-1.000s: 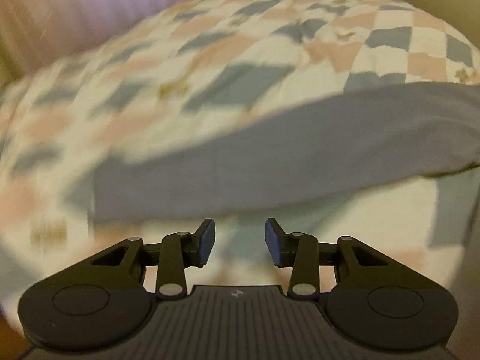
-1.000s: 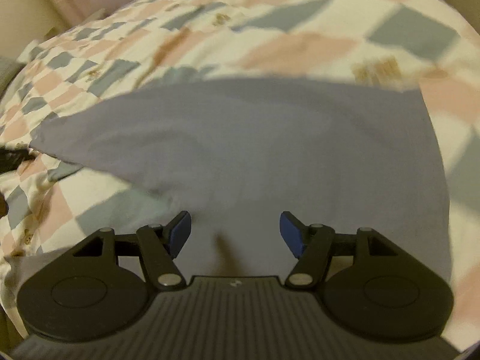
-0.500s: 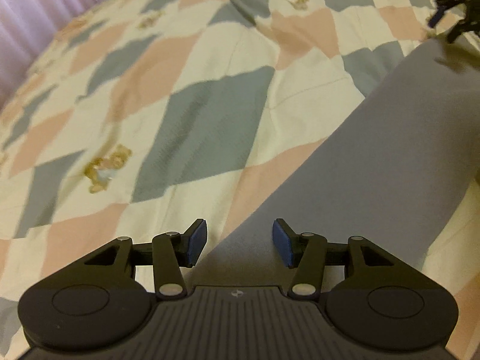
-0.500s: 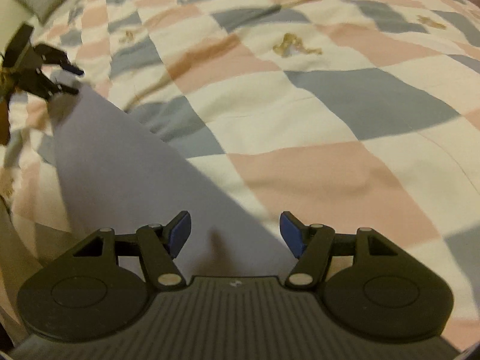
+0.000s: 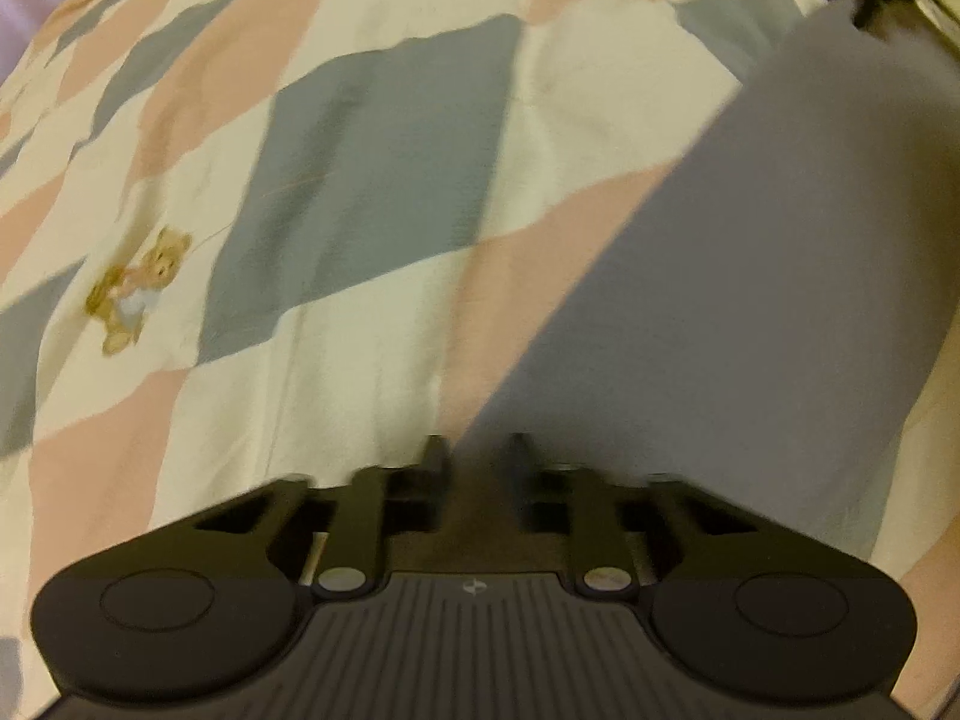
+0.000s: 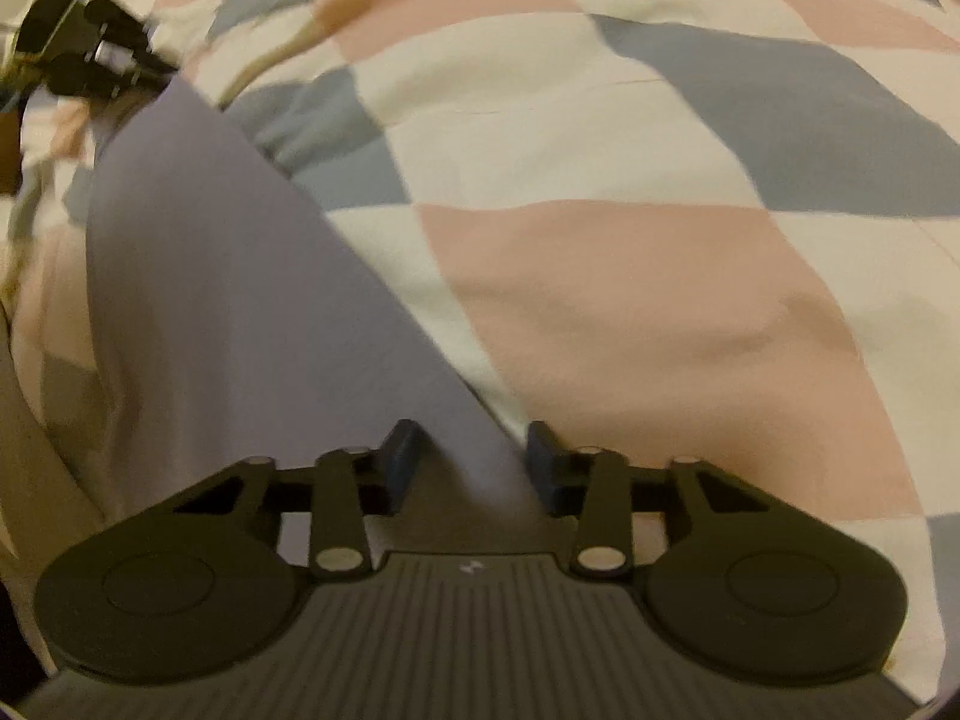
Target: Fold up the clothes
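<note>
I have a grey garment (image 5: pixel 750 276) lying flat on the bed (image 5: pixel 372 168), spread over a quilt of cream, pink and grey-blue diamonds. My left gripper (image 5: pixel 474 450) points steeply down at one corner of the cloth. Its fingers (image 5: pixel 435 456) have come together on that corner, though motion blur keeps me from seeing the pinch cleanly. A printed teddy bear (image 5: pixel 141 288) sits on the quilt off to the left of it.

My right gripper (image 6: pixel 474 450) is at the other near corner. Its blue fingers (image 6: pixel 402 453) are closing, with a gap between them, and the pointed tip of the garment (image 6: pixel 240 300) lies in that gap; I cannot tell whether they touch it. From there the cloth runs away toward the far left, where my left gripper (image 6: pixel 102 60) shows dark over the opposite end.
</note>
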Motion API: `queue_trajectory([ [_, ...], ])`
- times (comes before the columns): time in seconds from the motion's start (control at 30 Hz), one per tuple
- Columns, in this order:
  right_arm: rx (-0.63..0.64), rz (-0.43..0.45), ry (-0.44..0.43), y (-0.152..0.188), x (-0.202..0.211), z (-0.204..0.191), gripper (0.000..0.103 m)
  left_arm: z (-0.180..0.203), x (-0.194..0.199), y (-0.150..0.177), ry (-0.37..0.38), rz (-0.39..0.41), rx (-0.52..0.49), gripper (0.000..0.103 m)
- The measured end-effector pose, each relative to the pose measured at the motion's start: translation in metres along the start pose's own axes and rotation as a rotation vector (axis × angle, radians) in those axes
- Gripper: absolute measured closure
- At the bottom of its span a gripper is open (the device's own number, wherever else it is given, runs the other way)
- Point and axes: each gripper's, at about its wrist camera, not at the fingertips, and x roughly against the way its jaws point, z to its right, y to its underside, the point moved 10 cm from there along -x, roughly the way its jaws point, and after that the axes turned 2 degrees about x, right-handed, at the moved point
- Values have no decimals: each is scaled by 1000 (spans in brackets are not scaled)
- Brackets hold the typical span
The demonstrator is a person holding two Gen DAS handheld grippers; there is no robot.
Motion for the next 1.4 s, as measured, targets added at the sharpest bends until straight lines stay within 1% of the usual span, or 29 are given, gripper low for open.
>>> queue_trajectory([
  [0.03, 19, 9, 16, 1, 2, -3, 99, 3, 1, 0, -25, 3, -24, 102],
  [0.1, 65, 49, 74, 3, 10, -11, 100, 8, 7, 2, -84, 18, -58, 103],
  [0.2, 110, 139, 174, 10, 35, -28, 101, 12, 32, 5, -192, 77, -47, 103],
  [0.27, 138, 211, 238, 20, 59, -49, 101, 16, 59, 12, -270, 133, -4, 103],
  [0.37, 177, 308, 306, 47, 98, -93, 101, 41, 116, 32, -345, 220, 95, 103],
  [0.43, 200, 354, 346, 73, 121, -127, 101, 68, 157, 55, -379, 254, 163, 103],
  [0.5, 223, 362, 370, 105, 137, -162, 101, 106, 193, 84, -394, 267, 236, 102],
  [0.57, 238, 357, 378, 138, 147, -195, 101, 148, 218, 118, -408, 248, 307, 102],
  [0.6, 236, 341, 367, 157, 143, -211, 101, 172, 225, 138, -403, 233, 354, 102],
  [0.63, 235, 324, 357, 175, 138, -226, 101, 193, 223, 156, -397, 204, 400, 101],
  [0.7, 190, 272, 312, 211, 118, -247, 100, 235, 215, 189, -387, 140, 489, 88],
  [0.73, 171, 233, 306, 227, 105, -251, 97, 256, 211, 205, -382, 107, 533, 82],
  [0.77, 159, 202, 313, 241, 93, -254, 85, 273, 203, 222, -380, 80, 589, 81],
  [0.8, 144, 173, 321, 254, 81, -257, 82, 286, 195, 236, -375, 59, 645, 81],
  [0.83, 124, 167, 324, 261, 75, -258, 78, 298, 187, 248, -370, 40, 700, 81],
  [0.87, 97, 189, 319, 266, 75, -259, 77, 308, 183, 258, -372, 31, 744, 79],
  [0.9, 65, 216, 315, 268, 76, -259, 75, 315, 182, 263, -372, 41, 777, 78],
  [0.97, -48, 307, 319, 267, 85, -247, 65, 317, 184, 268, -386, 78, 821, 76],
  [1.0, -115, 354, 321, 266, 90, -238, 64, 312, 185, 266, -394, 113, 839, 76],
  [1.03, -180, 402, 319, 264, 93, -229, 64, 303, 187, 262, -406, 153, 851, 72],
  [1.07, -242, 455, 309, 261, 96, -219, 64, 292, 189, 259, -420, 193, 862, 66],
  [1.1, -303, 507, 300, 258, 98, -209, 64, 278, 188, 253, -428, 228, 864, 64],
  [1.13, -353, 557, 289, 255, 100, -200, 64, 263, 188, 246, -436, 275, 860, 61],
  [1.17, -382, 606, 277, 253, 100, -193, 64, 252, 186, 239, -446, 300, 852, 57],
  [1.27, -446, 754, 244, 246, 104, -180, 64, 217, 172, 214, -478, 332, 804, 55],
  [1.33, -460, 835, 245, 249, 108, -183, 61, 196, 156, 201, -484, 308, 796, 53],
  [1.37, -471, 873, 248, 251, 108, -187, 60, 187, 145, 193, -499, 299, 799, 53],
  [1.4, -485, 904, 247, 252, 105, -191, 59, 182, 135, 186, -507, 294, 780, 52],
])
